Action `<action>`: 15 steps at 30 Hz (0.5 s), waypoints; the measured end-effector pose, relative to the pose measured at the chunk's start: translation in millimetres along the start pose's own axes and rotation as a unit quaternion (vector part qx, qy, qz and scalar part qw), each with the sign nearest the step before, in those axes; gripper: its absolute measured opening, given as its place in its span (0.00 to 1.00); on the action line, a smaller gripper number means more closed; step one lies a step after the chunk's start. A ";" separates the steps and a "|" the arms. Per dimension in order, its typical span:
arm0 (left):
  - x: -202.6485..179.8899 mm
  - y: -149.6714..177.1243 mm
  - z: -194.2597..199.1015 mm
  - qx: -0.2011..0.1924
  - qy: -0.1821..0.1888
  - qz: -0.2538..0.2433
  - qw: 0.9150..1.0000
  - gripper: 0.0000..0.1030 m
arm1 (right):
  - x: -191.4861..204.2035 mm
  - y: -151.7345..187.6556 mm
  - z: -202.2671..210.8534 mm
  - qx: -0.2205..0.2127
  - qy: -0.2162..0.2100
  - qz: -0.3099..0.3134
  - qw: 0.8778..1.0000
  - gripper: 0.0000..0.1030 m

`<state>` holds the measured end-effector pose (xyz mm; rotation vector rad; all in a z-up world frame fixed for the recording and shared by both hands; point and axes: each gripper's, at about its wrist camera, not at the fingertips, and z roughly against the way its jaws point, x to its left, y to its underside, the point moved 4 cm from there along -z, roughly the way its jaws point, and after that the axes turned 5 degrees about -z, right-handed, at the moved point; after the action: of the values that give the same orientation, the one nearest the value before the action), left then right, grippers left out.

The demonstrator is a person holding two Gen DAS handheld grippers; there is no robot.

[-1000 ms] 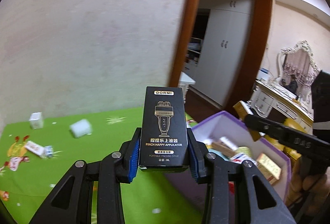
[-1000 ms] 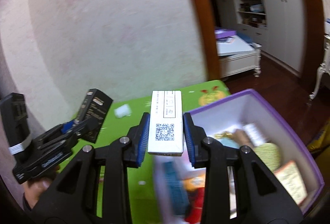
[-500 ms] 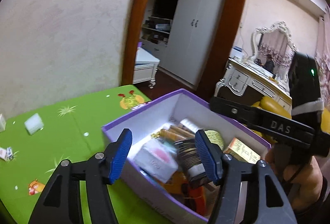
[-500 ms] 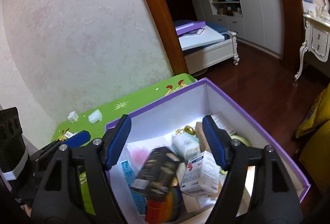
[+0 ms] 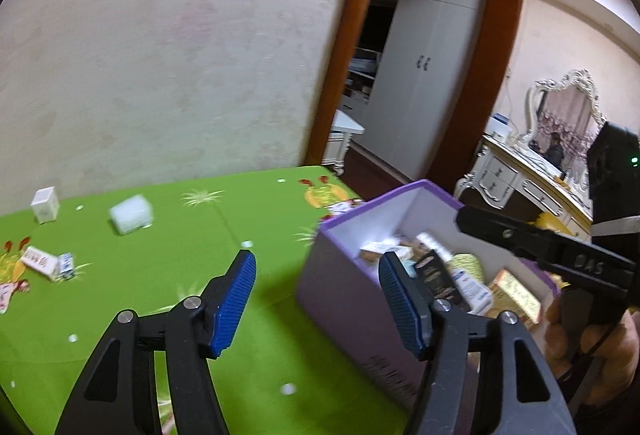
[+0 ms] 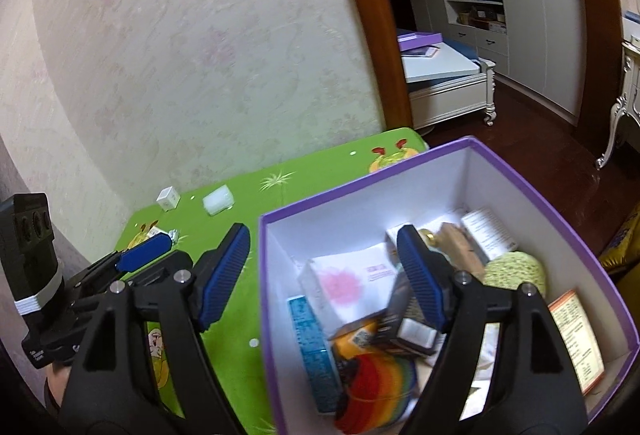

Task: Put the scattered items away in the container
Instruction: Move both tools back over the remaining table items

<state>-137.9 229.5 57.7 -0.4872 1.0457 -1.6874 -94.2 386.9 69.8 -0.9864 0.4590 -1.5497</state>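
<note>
Green cloth printed with cartoon figures and white dots covers the table (image 5: 168,259), which stands against a pale patterned wall (image 5: 160,55). Near the wall lie a small white box (image 5: 45,203), a blurred white block (image 5: 131,219) and flat packets (image 5: 48,263), all well apart from the purple box (image 6: 568,203) at the table's right end. Its white inside is packed with cartons, a black box (image 6: 404,319), a yellow-green ball (image 6: 516,271) and a rainbow-striped thing (image 6: 376,379). Past a brown door frame (image 5: 340,55) show white cupboards (image 5: 420,83), dark wooden floor and an ornate white dresser with mirror (image 5: 560,123). The left gripper (image 5: 316,299) has its jaws spread and empty by the box's corner; the right gripper (image 6: 324,275) is opening, empty, straddling the box's left wall.
</note>
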 end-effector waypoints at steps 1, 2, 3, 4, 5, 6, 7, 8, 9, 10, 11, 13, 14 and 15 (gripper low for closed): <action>8.0 3.2 0.7 0.001 -0.005 0.003 1.000 0.64 | 6.9 1.7 -2.1 0.003 -0.002 0.006 1.000 0.78; 18.1 7.3 3.0 0.003 -0.012 0.008 1.000 0.65 | 12.9 3.1 -4.1 0.005 -0.003 0.010 1.000 0.79; 27.0 10.4 5.0 0.005 -0.020 0.014 1.000 0.65 | 20.0 5.2 -6.5 0.008 -0.007 0.017 1.000 0.79; 36.0 13.6 6.7 0.006 -0.027 0.019 0.999 0.67 | 26.6 7.2 -8.9 0.010 -0.009 0.022 1.000 0.80; 46.0 17.6 9.4 0.008 -0.034 0.025 0.999 0.68 | 33.4 9.2 -11.6 0.012 -0.012 0.027 0.999 0.81; 55.6 21.8 12.5 0.010 -0.041 0.029 0.999 0.70 | 40.5 11.3 -14.6 0.015 -0.014 0.030 0.999 0.82; 63.8 25.6 15.4 0.012 -0.047 0.033 0.998 0.73 | 47.2 13.6 -17.6 0.018 -0.017 0.033 0.999 0.83; 75.1 30.6 18.7 0.014 -0.055 0.037 0.998 0.74 | 56.7 16.8 -21.9 0.022 -0.021 0.040 0.999 0.86; 85.8 35.2 21.8 0.016 -0.062 0.041 0.997 0.76 | 64.1 19.9 -24.3 0.024 -0.023 0.045 0.998 0.87; 94.2 38.8 24.0 0.019 -0.068 0.044 0.996 0.76 | 72.2 22.9 -27.5 0.027 -0.025 0.052 0.998 0.88; 101.7 41.9 26.1 0.021 -0.074 0.048 0.996 0.77 | 82.3 26.4 -32.0 0.030 -0.028 0.062 0.997 0.89; 119.1 48.7 30.7 0.026 -0.083 0.056 0.995 0.79 | 96.5 31.5 -39.5 0.034 -0.029 0.074 0.996 0.91; 128.2 52.1 32.5 0.028 -0.088 0.060 0.994 0.80 | 103.4 33.9 -44.1 0.038 -0.030 0.079 0.996 0.92; 135.4 55.1 33.5 0.031 -0.092 0.063 0.993 0.81 | 110.4 35.8 -49.9 0.041 -0.034 0.083 0.995 0.92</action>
<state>-132.8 88.3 7.2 -0.5159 0.8687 -1.5278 -107.4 262.7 51.2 -0.9111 0.4164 -1.3711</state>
